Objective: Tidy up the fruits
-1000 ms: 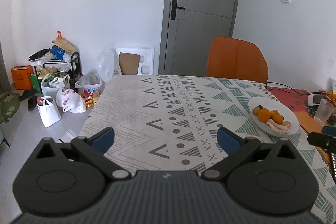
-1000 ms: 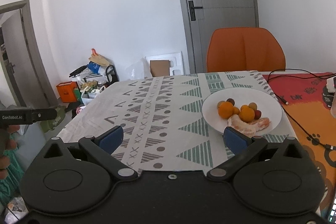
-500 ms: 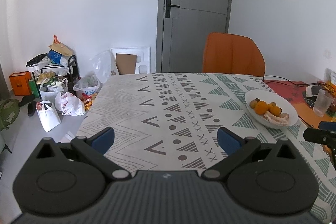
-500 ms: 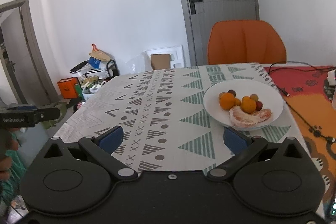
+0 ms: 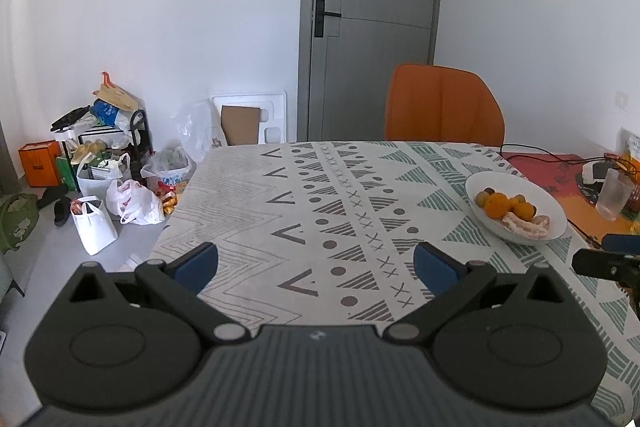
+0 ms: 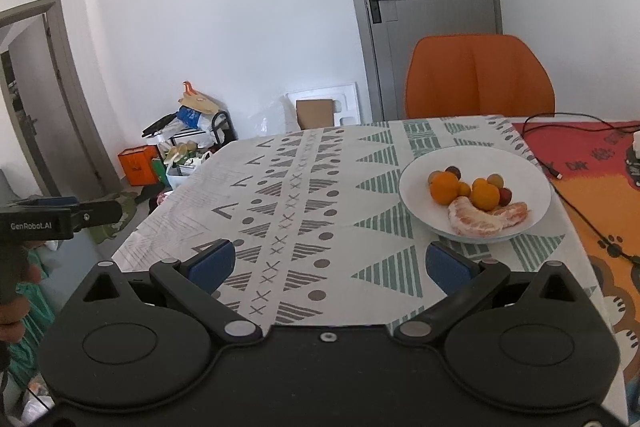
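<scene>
A white plate on the patterned tablecloth holds two oranges, peeled citrus segments and several small round fruits. My right gripper is open over the cloth, its right fingertip just in front of the plate's near rim. My left gripper is open too, with nothing between its fingers, well to the left of the plate. The other gripper's tip shows at the right edge of the left wrist view and the left edge of the right wrist view.
An orange chair stands at the table's far side before a grey door. Black cables cross a red-orange mat right of the plate, near a clear glass. Bags and boxes crowd the floor at left.
Both grippers have moved forward and lifted a little, so the plate now sits closer in the right wrist view. Both stay open and empty.
</scene>
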### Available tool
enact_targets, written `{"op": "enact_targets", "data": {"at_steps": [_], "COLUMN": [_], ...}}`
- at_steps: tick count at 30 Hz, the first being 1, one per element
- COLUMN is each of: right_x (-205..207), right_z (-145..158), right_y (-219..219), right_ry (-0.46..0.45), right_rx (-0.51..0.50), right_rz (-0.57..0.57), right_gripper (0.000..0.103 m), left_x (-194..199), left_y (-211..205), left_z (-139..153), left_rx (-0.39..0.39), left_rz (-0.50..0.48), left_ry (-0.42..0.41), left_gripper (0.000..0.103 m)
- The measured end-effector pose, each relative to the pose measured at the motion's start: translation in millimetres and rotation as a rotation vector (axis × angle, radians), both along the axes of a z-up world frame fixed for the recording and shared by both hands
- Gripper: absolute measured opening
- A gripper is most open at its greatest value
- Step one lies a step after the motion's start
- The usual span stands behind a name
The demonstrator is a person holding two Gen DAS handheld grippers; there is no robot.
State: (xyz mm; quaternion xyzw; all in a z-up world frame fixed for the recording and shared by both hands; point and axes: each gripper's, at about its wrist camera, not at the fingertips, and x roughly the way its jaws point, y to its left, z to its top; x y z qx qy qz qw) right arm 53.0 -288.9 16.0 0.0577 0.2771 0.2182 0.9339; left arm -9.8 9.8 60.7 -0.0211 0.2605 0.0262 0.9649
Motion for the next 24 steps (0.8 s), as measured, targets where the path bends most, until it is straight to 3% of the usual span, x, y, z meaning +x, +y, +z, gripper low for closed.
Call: {"op": "enact_targets", "data": {"at_steps": [24], "right_x": [4.4], "right_z": [-4.5], "right_y": [2.3], "right_ry": [0.007], "right_rx": [-0.01], "right_rz": [-0.007], "right_gripper": [0.103], "left_x": [3.2], "left_y": [5.3], "left_z": [-3.1], "left_rx": [-0.013], "left_rz": [-0.012], "left_ry": [0.004], "left_gripper": [0.103]}}
